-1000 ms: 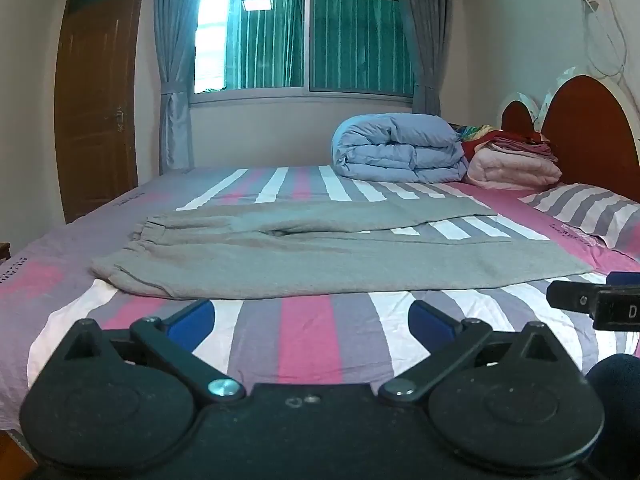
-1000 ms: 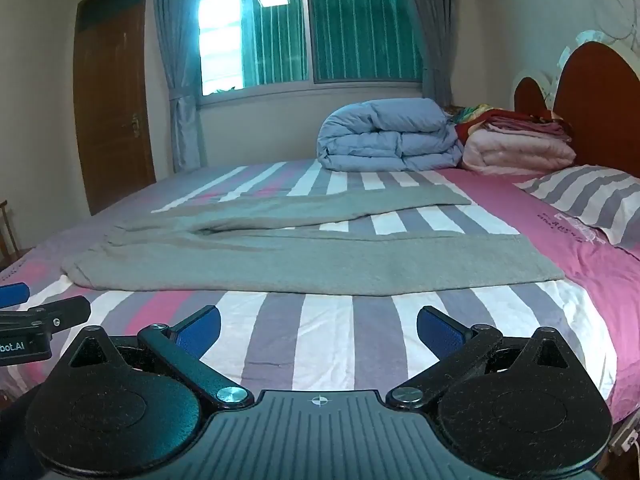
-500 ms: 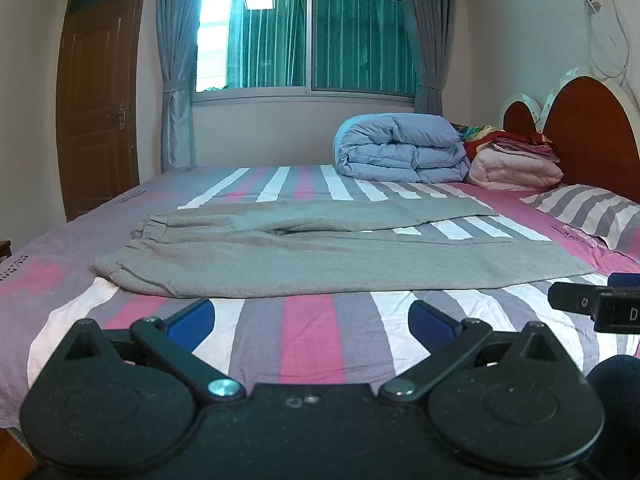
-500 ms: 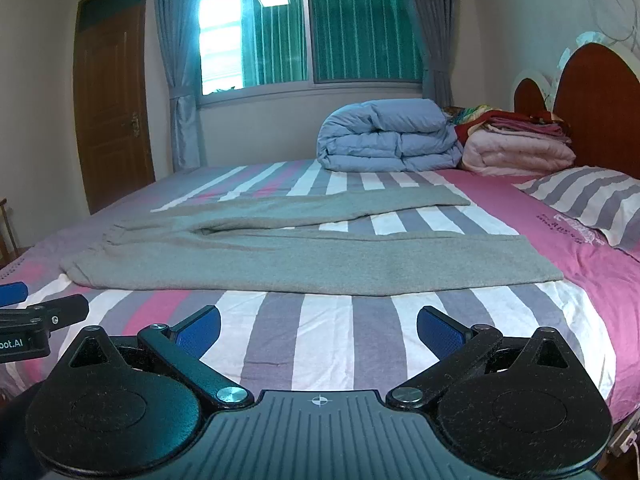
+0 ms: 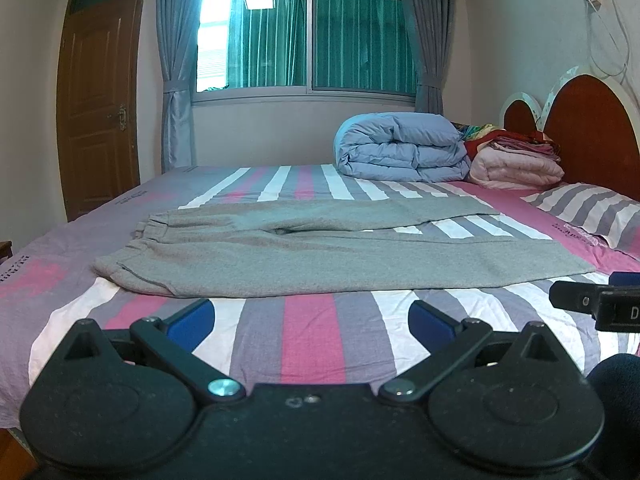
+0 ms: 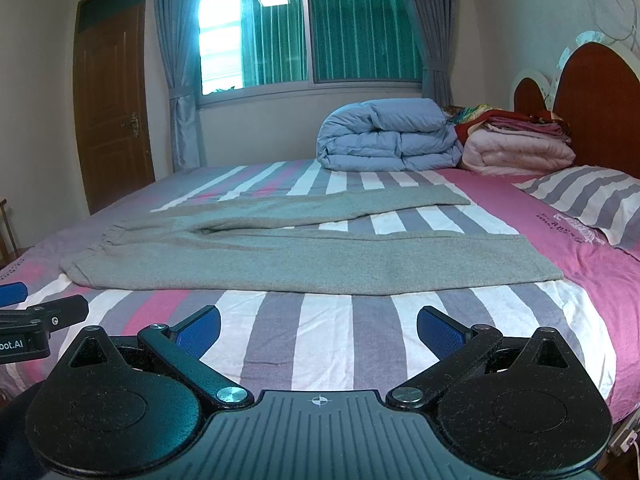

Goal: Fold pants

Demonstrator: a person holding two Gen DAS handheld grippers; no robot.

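Grey pants (image 5: 320, 256) (image 6: 312, 256) lie flat across the striped bed, waistband to the left, the two legs spread apart in a V toward the right. My left gripper (image 5: 312, 322) hovers open over the bed's near edge, short of the pants, nothing between its blue pads. My right gripper (image 6: 318, 330) is open too, empty, in front of the near leg. Each gripper shows at the other view's edge: the right one (image 5: 596, 304) and the left one (image 6: 36, 320).
A folded blue duvet (image 5: 400, 148) and a pink blanket pile (image 5: 516, 168) sit at the far right of the bed (image 5: 308, 344). A striped pillow (image 5: 592, 212) lies by the wooden headboard (image 5: 588, 136). A door (image 5: 100, 116) and curtained window (image 5: 308, 40) are behind.
Both views have shifted only very slightly; the pants lie the same and both grippers stay open.
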